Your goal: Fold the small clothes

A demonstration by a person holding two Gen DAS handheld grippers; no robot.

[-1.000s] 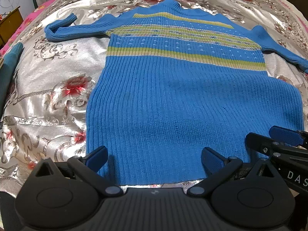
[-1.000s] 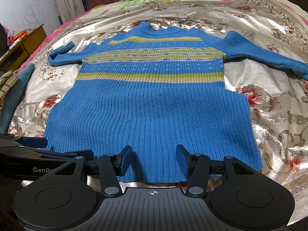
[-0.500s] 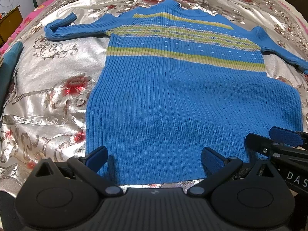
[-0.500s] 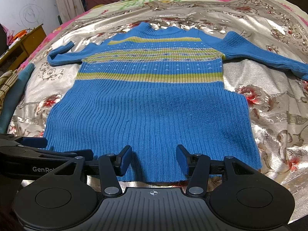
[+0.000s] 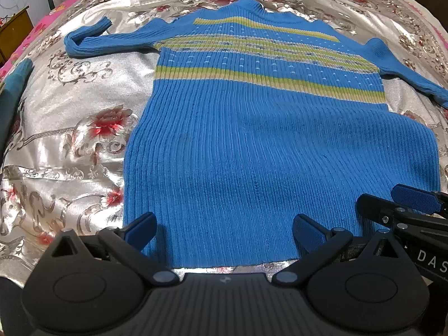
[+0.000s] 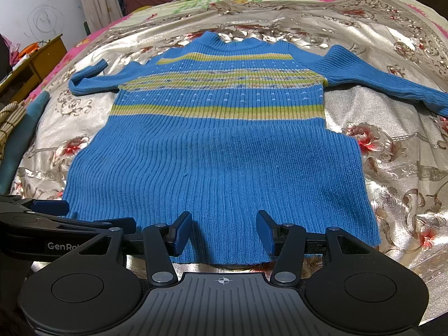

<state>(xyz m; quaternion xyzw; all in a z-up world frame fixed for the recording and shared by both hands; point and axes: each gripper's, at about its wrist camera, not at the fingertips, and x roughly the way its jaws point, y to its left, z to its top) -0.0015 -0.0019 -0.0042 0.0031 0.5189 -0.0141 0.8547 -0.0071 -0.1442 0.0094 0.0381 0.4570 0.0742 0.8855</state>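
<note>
Both cams sit low at the near hem of the sweater point(image 5: 268, 151), tilted down, facing up its length toward the collar at top of frame. Close range: sweater fills mid-frame. Left view sits left of right view. Shared: whole sweater and bedspread point(image 6: 392, 56). Each catches the other gripper: right gripper point(image 5: 403, 210) lower right, left gripper point(image 6: 56, 218) lower left.
</note>
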